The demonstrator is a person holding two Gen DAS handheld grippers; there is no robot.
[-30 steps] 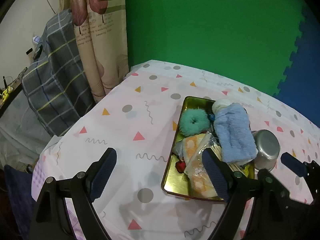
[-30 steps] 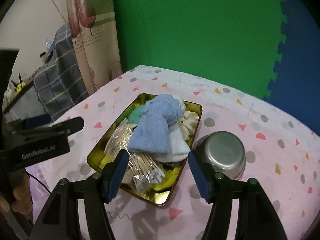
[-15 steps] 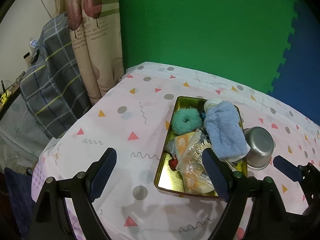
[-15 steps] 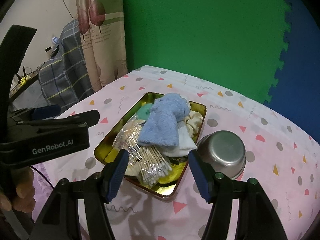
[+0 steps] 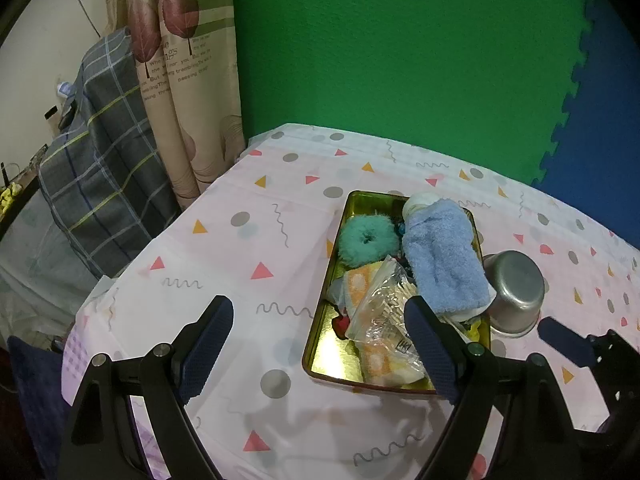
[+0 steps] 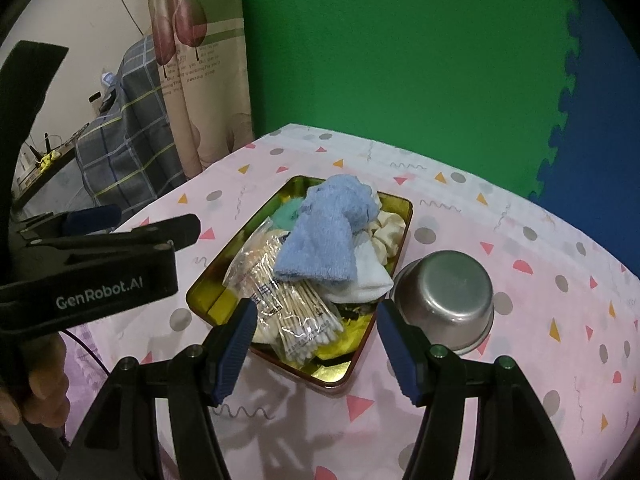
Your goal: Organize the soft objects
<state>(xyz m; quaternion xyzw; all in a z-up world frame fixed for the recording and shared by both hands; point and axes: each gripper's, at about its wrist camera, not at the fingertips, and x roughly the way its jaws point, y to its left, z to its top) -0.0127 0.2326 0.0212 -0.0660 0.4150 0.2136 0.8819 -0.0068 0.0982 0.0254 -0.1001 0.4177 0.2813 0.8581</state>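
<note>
counter cloth (image 5: 280,200): pale pink; grey dots, orange and red triangles, grey squiggles
tray (image 6: 402,236): gold, glossy
towel (image 6: 320,240): light blue
scrunchie (image 5: 368,236): teal, fuzzy
bowl (image 6: 448,292): plain silver-grey metal
wall (image 5: 400,60): green, blue at right
blanket (image 5: 104,160): grey plaid, yellow and blue lines
tongs pads (image 6: 236,344): dark blue

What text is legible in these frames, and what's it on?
"GenRobot.AI": white lettering on the side of the left tongs.
Curtain: several lines of small print; only fragments such as "ngs" and "trembling" come through, the rest is too blurred to read.
Cotton swab bag: dark printed characters, too small to read.
Crumpled plastic wrapper: a small dark mark, unreadable.
</note>
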